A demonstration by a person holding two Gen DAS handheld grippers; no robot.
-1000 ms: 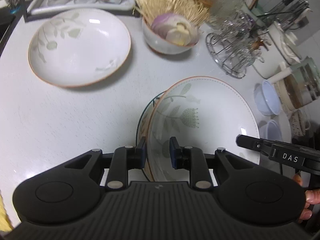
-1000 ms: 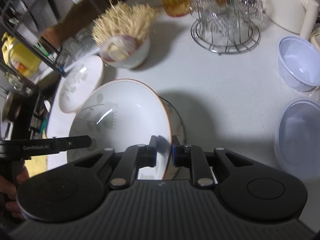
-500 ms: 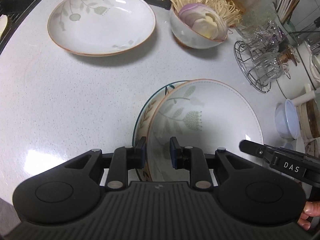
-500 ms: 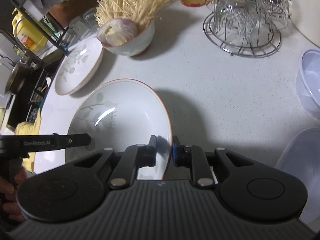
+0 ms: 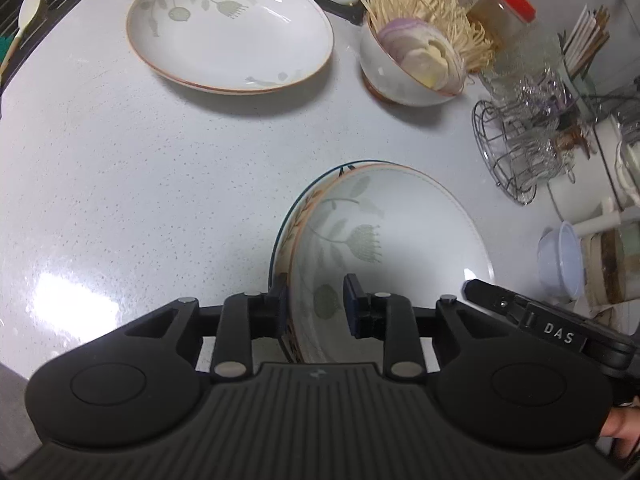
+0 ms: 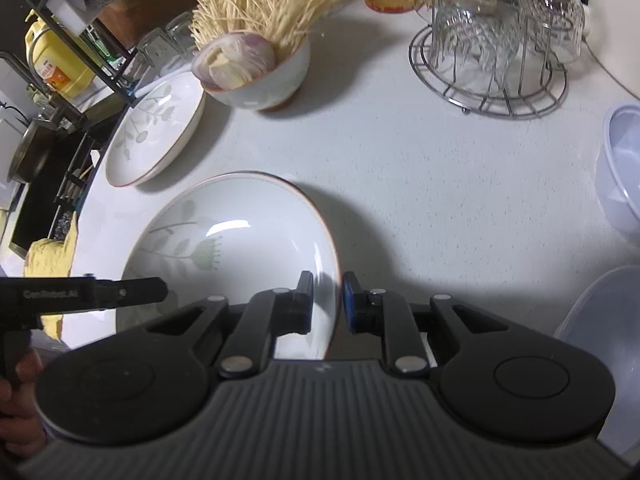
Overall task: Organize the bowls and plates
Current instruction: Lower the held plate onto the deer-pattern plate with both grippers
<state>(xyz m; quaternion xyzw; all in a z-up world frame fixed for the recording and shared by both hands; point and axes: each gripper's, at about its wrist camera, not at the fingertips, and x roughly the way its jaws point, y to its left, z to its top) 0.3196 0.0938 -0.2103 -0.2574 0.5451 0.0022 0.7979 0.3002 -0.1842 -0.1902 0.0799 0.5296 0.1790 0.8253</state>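
A: What is seen on the white counter [image 5: 140,208], and what has changed?

B: A leaf-patterned plate [image 5: 392,248] is seen at the near middle, stacked on a dark-rimmed plate [image 5: 280,248] whose edge shows only along the left. A second earlier it was tilted well above that lower plate; now it is laid nearly flat on it, with much less of the lower rim exposed. A second leaf-patterned plate [image 5: 230,34] is left flat at the far left, and a bowl of onion and enoki [image 5: 412,68] is set just beside it.

A: How is the stacked plate oriented?

B: Being round, no long axis is given; its hollow is turned upward, and the printed stem runs from the near rim away from the left camera.

A: And the tongs?

B: The left gripper [image 5: 314,306] is being opened, its right pad already parted from the near-left rim between the jaws. The right gripper [image 6: 328,302] is kept narrow, clamped on the plate's right rim.
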